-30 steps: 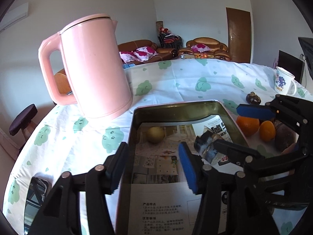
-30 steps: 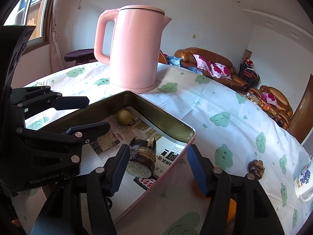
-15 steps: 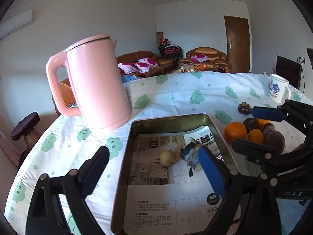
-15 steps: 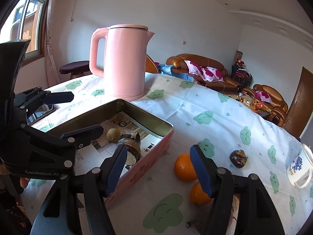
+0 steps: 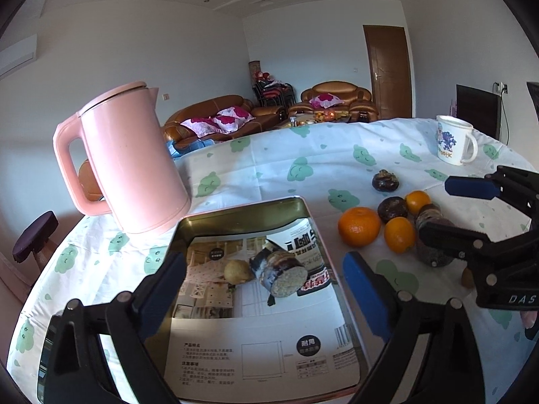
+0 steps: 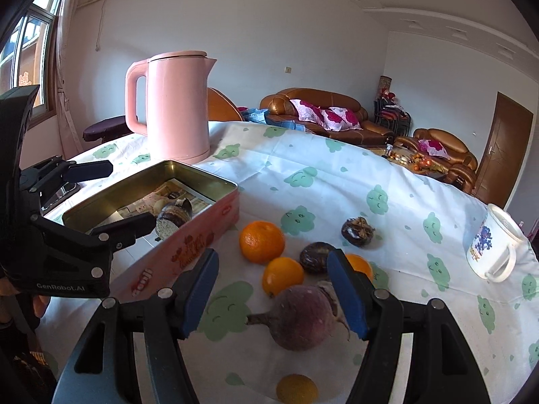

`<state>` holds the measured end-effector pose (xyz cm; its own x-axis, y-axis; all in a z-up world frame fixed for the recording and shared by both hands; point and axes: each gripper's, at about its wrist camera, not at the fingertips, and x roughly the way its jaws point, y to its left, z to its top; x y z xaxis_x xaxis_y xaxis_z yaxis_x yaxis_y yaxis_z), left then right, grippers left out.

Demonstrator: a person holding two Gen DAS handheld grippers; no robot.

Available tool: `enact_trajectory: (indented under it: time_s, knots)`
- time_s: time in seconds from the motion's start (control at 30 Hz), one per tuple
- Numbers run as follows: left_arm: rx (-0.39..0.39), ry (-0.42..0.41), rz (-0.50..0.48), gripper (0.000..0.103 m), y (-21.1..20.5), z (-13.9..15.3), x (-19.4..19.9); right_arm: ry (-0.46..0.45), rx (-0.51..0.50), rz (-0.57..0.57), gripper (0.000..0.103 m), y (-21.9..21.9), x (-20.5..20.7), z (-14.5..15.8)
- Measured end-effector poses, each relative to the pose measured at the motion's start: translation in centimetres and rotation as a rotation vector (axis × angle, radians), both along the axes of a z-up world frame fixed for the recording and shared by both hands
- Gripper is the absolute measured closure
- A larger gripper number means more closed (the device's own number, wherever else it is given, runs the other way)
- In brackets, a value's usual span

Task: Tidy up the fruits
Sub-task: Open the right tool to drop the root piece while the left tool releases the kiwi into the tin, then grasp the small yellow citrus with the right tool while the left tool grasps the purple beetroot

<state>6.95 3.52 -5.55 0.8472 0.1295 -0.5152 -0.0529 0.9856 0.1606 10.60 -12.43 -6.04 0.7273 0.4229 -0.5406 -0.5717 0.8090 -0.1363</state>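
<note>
A pink metal tin (image 5: 296, 202) (image 6: 202, 229) lined with printed paper holds a small yellowish fruit (image 5: 237, 271) and a dark cut chunk (image 5: 279, 271) (image 6: 173, 217). Right of it on the tablecloth lie three oranges (image 6: 262, 240) (image 5: 358, 225), dark round fruits (image 6: 357, 232) and a purple beet (image 6: 303, 316). My left gripper (image 5: 266, 298) is open and empty over the tin's near end. My right gripper (image 6: 274, 294) is open and empty, just above the beet and oranges.
A pink kettle (image 5: 131, 161) (image 6: 177, 107) stands behind the tin. A white mug (image 5: 454, 143) (image 6: 493, 245) stands at the far right. A small yellow fruit (image 6: 296, 389) lies near the table's front edge. A phone (image 5: 45, 353) lies left of the tin.
Both grippers have pulled back and up from the tin. The right gripper swung right, over the loose fruit. The left gripper opened wider. The dark chunk now lies in the tin.
</note>
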Motion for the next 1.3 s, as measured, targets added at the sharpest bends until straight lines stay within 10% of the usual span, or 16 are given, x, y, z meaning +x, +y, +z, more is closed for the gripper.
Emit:
enact_trajectory:
  time_s: [0.73, 1.3]
  knots:
    - [0.032, 0.032, -0.133, 0.006, -6.4, -0.9, 0.3, 0.18, 0.023, -0.06, 0.035, -8.0, -0.6, -2.6]
    - [0.008, 0.038, -0.133, 0.006, -6.3, -0.9, 0.6, 0.283, -0.053, 0.092, 0.076, -4.4, -1.7, -4.6]
